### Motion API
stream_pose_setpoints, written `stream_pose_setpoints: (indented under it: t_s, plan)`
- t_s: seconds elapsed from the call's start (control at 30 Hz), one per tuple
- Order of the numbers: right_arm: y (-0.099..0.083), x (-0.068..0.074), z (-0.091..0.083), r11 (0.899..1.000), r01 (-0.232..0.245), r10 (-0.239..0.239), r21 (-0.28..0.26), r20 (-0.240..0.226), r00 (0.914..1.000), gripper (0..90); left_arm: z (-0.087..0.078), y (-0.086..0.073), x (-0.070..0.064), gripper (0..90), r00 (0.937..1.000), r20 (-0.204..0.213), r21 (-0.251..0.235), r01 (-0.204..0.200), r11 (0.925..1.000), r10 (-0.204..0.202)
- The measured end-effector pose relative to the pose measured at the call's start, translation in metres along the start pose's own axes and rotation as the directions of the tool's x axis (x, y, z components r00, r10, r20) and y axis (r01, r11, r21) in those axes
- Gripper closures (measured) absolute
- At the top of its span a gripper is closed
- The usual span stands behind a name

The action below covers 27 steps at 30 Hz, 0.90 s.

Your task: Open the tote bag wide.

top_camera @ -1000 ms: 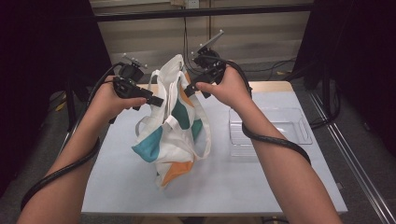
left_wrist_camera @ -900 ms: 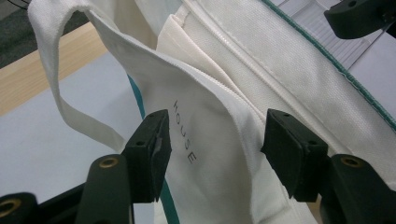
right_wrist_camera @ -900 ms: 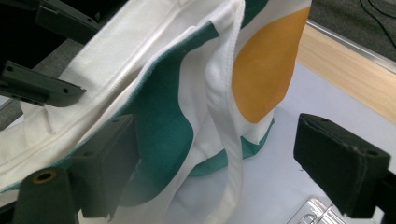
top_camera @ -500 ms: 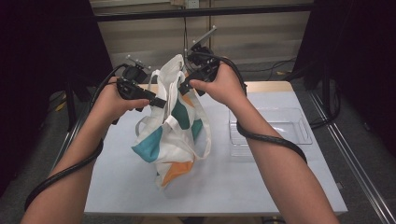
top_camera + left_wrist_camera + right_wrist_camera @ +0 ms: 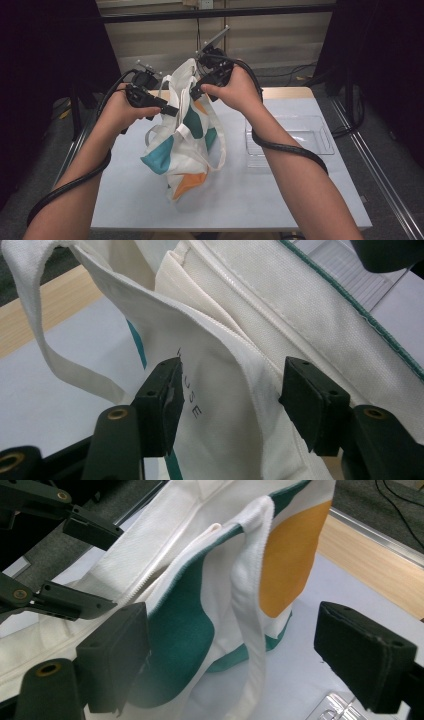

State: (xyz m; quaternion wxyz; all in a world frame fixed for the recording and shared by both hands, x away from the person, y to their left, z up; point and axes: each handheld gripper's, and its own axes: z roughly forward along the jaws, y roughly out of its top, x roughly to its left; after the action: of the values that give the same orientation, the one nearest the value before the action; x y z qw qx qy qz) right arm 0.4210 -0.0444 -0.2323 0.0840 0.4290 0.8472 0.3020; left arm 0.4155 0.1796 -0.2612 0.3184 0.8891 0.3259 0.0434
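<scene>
1. Two grippers are flanking our tote bag (image 5: pixel 187 135), standing on the table (image 5: pixel 280 195).
2. We are keeping the left gripper (image 5: pixel 227 392) spread wide around its rim.
3. We are holding the right gripper (image 5: pixel 227 655) equally agape.

Dark capital letters run down the white cloth of a tote bag (image 5: pixel 220 405), printed beside its folded top hem (image 5: pixel 235 347). Seen through the left gripper view, the letters "USE" read clearly, with a partly hidden stroke before them that may be an "H" or part of another letter. No other wording, brand or number can be read near the bag.
</scene>
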Motion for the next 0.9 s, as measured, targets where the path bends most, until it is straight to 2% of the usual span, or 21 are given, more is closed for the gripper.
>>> stream_pose_setpoints:
  t_s: [0.03, 0.07, 0.1, 0.13, 0.17, 0.33, 0.4, 0.43, 0.53, 0.57, 0.63, 0.8, 0.83, 0.87, 0.9]
  plan:
    - [0.001, 0.003, 0.001, 1.000, -0.005, 0.005, 0.006, -0.009, 0.9999, 14.9, 0.000, 0.000, 0.000, 43.4, 1.0000, 0.000, 0.001, -0.004, 1.0000, 0.004]
    - [0.002, 0.004, 0.002, 1.000, -0.004, 0.004, 0.004, -0.011, 0.9999, 15.3, 0.001, 0.000, -0.001, 44.3, 0.9999, 0.003, -0.006, 0.015, 0.9999, -0.015]
    - [0.003, 0.006, 0.003, 1.000, -0.006, 0.006, 0.008, -0.014, 0.9999, 16.2, 0.001, 0.000, -0.001, 46.0, 0.9999, 0.003, -0.006, 0.015, 0.9999, -0.015]
    - [0.003, 0.006, 0.003, 1.000, -0.006, 0.006, 0.008, -0.014, 0.9999, 16.2, 0.002, 0.000, -0.003, 46.0, 0.9990, 0.010, -0.017, 0.044, 0.9989, -0.044]
    - [0.003, 0.007, 0.004, 1.000, -0.001, 0.001, 0.006, -0.019, 0.9998, 17.0, 0.001, 0.001, -0.001, 47.6, 0.9997, 0.016, 0.004, 0.018, 0.9998, -0.018]
    - [0.005, 0.013, 0.011, 0.999, -0.029, 0.030, 0.026, -0.036, 0.9989, 23.8, 0.002, 0.002, -0.001, 54.1, 0.9995, 0.031, 0.015, 0.007, 0.9999, -0.007]
    - [0.006, 0.014, 0.012, 0.999, -0.045, 0.046, 0.028, -0.042, 0.9980, 25.6, 0.004, 0.002, -0.005, 55.2, 0.9987, 0.027, -0.013, 0.045, 0.9989, -0.044]
    - [0.007, 0.015, 0.013, 0.999, -0.041, 0.042, 0.023, -0.051, 0.9978, 26.9, 0.005, 0.001, -0.005, 55.7, 0.9984, 0.030, -0.012, 0.049, 0.9987, -0.048]
    - [0.007, 0.019, 0.015, 0.999, -0.036, 0.037, 0.030, -0.061, 0.9975, 29.8, 0.005, 0.001, -0.004, 57.8, 0.9989, 0.034, -0.002, 0.033, 0.9994, -0.033]
    - [0.007, 0.020, 0.016, 0.999, -0.035, 0.037, 0.035, -0.059, 0.9976, 31.9, 0.004, 0.001, -0.002, 58.9, 0.9994, 0.033, 0.013, 0.010, 0.9999, -0.010]
    - [0.007, 0.020, 0.019, 0.998, -0.030, 0.033, 0.054, -0.052, 0.9981, 34.8, 0.004, 0.001, -0.002, 59.9, 0.9996, 0.028, 0.010, 0.004, 0.9999, -0.004]
    - [0.004, 0.017, 0.023, 0.997, -0.039, 0.043, 0.068, -0.066, 0.9969, 46.4, 0.001, 0.000, 0.000, 65.2, 0.9989, 0.030, -0.008, 0.037, 0.9993, -0.037]
    - [0.004, 0.017, 0.023, 0.997, -0.039, 0.043, 0.068, -0.066, 0.9969, 46.4, 0.001, 0.000, 0.000, 66.2, 0.9989, 0.030, -0.008, 0.037, 0.9993, -0.037]
    - [0.003, 0.015, 0.024, 0.996, -0.041, 0.047, 0.079, -0.073, 0.9962, 52.4, 0.000, 0.000, 0.002, 67.3, 0.9992, 0.027, 0.003, 0.028, 0.9996, -0.028]
    - [0.003, 0.015, 0.024, 0.996, -0.041, 0.047, 0.079, -0.073, 0.9962, 52.4, 0.000, 0.000, 0.002, 68.3, 0.9992, 0.027, 0.003, 0.028, 0.9996, -0.028]
